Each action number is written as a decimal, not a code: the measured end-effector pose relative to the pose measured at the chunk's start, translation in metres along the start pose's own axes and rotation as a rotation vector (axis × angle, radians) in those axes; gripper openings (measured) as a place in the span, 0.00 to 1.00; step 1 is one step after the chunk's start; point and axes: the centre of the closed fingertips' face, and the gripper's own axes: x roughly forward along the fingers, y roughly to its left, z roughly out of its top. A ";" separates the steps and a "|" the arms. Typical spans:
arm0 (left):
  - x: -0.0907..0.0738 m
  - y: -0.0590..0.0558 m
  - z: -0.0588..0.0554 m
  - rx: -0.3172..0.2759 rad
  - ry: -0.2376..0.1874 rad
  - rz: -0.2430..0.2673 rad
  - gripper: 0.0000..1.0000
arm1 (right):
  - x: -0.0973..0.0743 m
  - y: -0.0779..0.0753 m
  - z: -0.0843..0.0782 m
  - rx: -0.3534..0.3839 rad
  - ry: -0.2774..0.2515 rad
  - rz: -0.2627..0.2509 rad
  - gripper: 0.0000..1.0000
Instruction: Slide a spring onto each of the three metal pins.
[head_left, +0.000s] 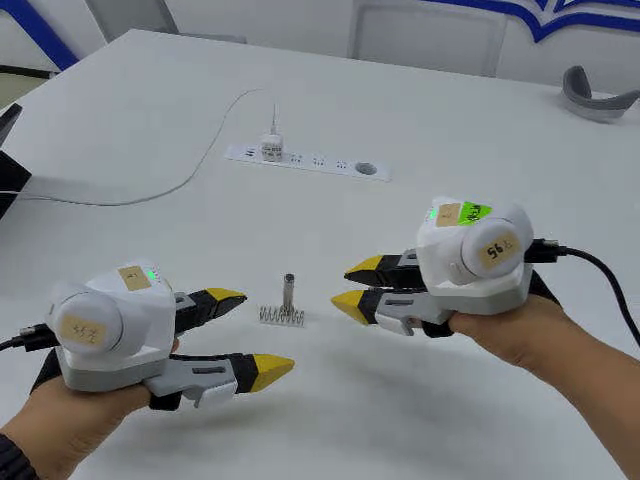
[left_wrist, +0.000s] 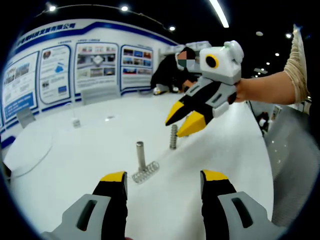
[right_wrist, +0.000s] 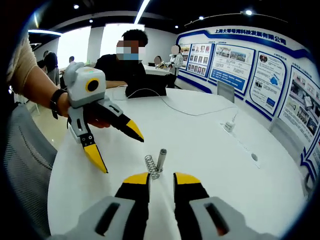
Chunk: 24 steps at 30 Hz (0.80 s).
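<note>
Your headset camera looks forward and down from the near edge of the white table (head_left: 420, 130), high enough to take in both grippers and the far power strip (head_left: 305, 160). The camera on your left gripper (head_left: 262, 332) rides low and close over the tabletop, facing right. The one on your right gripper (head_left: 343, 284) faces left, also low. All three views share the upright pin (head_left: 288, 290) and the spring (head_left: 281, 316) lying just beside it. Each gripper view also catches the opposite gripper.

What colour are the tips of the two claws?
Yellow, on both the left claw and the right claw; clearest in the head view.
</note>
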 end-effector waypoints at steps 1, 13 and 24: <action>0.000 0.000 0.000 0.000 0.000 0.001 0.60 | 0.003 0.003 0.000 -0.007 0.007 0.004 0.20; 0.001 -0.002 -0.004 -0.002 0.010 -0.003 0.60 | 0.041 0.014 -0.016 -0.033 0.096 0.023 0.17; 0.001 -0.001 -0.006 -0.005 0.015 -0.002 0.60 | 0.058 0.012 -0.028 -0.013 0.161 0.016 0.17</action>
